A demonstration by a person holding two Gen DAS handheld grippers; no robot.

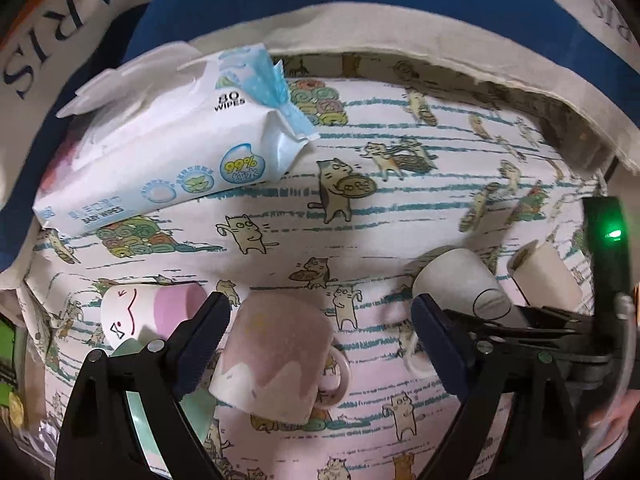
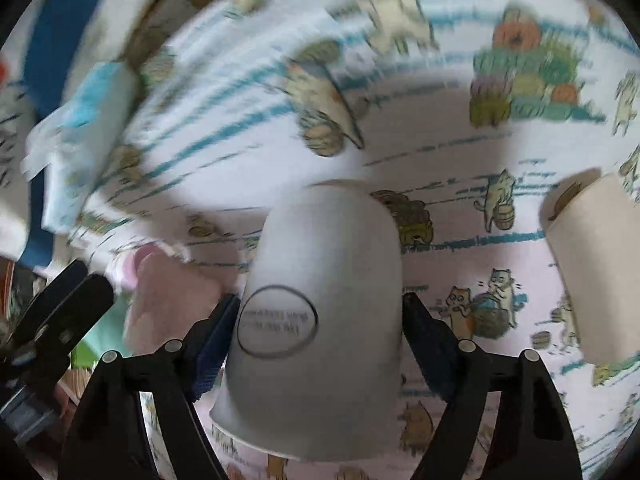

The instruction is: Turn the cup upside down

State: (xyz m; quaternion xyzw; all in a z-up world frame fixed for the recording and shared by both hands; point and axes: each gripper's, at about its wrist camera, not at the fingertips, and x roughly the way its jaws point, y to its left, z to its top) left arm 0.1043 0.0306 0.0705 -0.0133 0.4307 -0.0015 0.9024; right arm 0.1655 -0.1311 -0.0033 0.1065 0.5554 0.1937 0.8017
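Here the right hand-held gripper [image 2: 320, 332] clamps a white paper cup [image 2: 320, 300]; the left hand-held gripper [image 1: 320, 320] gapes.

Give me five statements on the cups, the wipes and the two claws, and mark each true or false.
1. The right claw has the white paper cup between its fingers. True.
2. The pink mug stands with its mouth up. False: its mouth faces down on the cat-print cloth, handle to the side.
3. The left claw is shut on the pink mug. False: it is open, with the mug between its spread fingers and not gripped.
4. A pack of baby wipes lies on the cloth beyond the mug. True.
5. A second paper cup is stacked inside the held one. False: it lies apart, to the right.
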